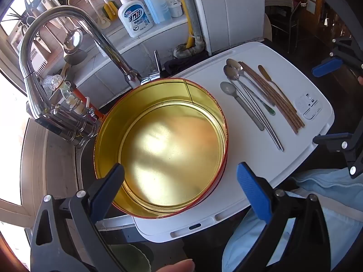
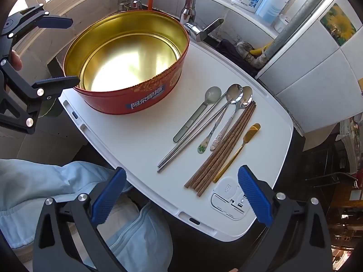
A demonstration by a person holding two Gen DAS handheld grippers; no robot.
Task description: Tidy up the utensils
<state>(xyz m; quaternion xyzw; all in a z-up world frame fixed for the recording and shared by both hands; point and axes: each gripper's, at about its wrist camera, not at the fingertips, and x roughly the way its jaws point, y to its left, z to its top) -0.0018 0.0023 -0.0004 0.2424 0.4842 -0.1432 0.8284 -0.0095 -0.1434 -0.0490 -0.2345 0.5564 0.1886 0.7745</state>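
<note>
A round red tin (image 2: 127, 99) with a gold inside (image 1: 168, 149) stands empty on the left of a white board (image 2: 140, 140). To its right lie spoons (image 2: 236, 95), metal chopsticks (image 2: 181, 149), wooden chopsticks (image 2: 222, 149) and a small gold spoon (image 2: 238, 149); they also show in the left wrist view (image 1: 254, 99). My left gripper (image 1: 181, 188) is open above the tin's near rim. My right gripper (image 2: 181, 192) is open above the board's near edge, just short of the wooden chopsticks. Both hold nothing.
A chrome tap (image 1: 74, 22) arches behind the tin, over a sink. Soap bottles (image 1: 133, 15) stand on the back ledge. A white cabinet (image 2: 317, 68) and pipes (image 2: 295, 27) are to the right. The person's light blue clothing (image 2: 45, 192) is at the board's near side.
</note>
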